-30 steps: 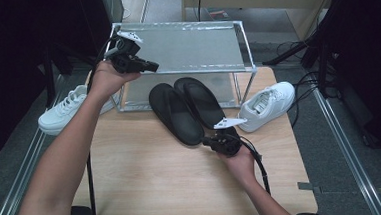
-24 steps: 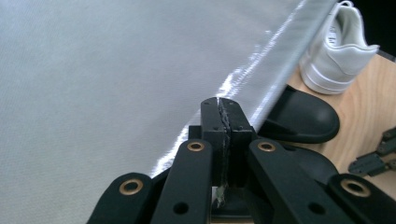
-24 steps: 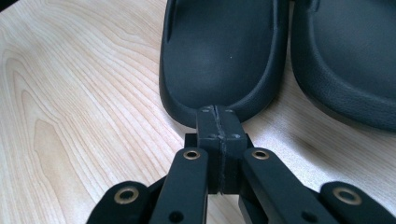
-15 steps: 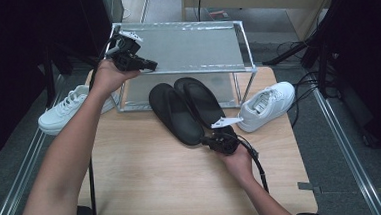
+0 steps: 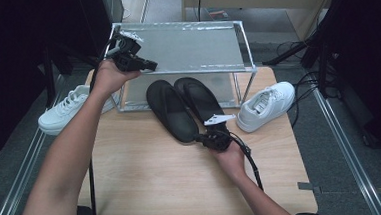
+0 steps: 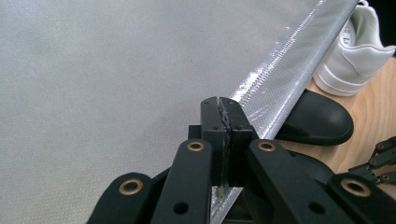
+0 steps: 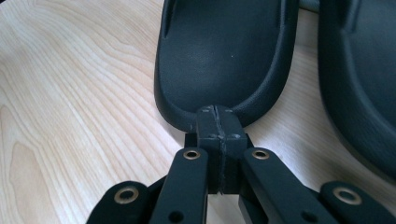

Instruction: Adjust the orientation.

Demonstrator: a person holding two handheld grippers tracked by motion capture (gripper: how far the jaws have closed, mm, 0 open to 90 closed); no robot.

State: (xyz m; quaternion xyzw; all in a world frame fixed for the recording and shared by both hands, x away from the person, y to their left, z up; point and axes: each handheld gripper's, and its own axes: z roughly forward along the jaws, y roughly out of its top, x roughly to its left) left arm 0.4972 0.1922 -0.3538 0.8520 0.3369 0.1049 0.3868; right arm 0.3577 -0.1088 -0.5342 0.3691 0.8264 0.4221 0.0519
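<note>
1. Black foam slippers, two: the left slipper and right slipper lie side by side, touching, at the middle of the wooden surface, toes under the rack's front rail, heels toward the person's edge.
2. White sneakers, two: one sneaker rests at the right edge of the surface, just beside the rack's right front leg; the other sneaker sits at the left edge, partly overhanging it.
3. Metal rack, one: silver frame with a grey mesh top shelf, standing along the far edge of the surface. Nothing lies on the shelf; the slipper toes reach beneath it.
4. Left claw, one: clenched with its pads pressed together and nothing between them, held over the rack's front left corner, above the shelf's taped front rail.
5. Right claw, one: clenched on nothing, its tip at the heel rim of the left slipper; contact cannot be told.
</note>
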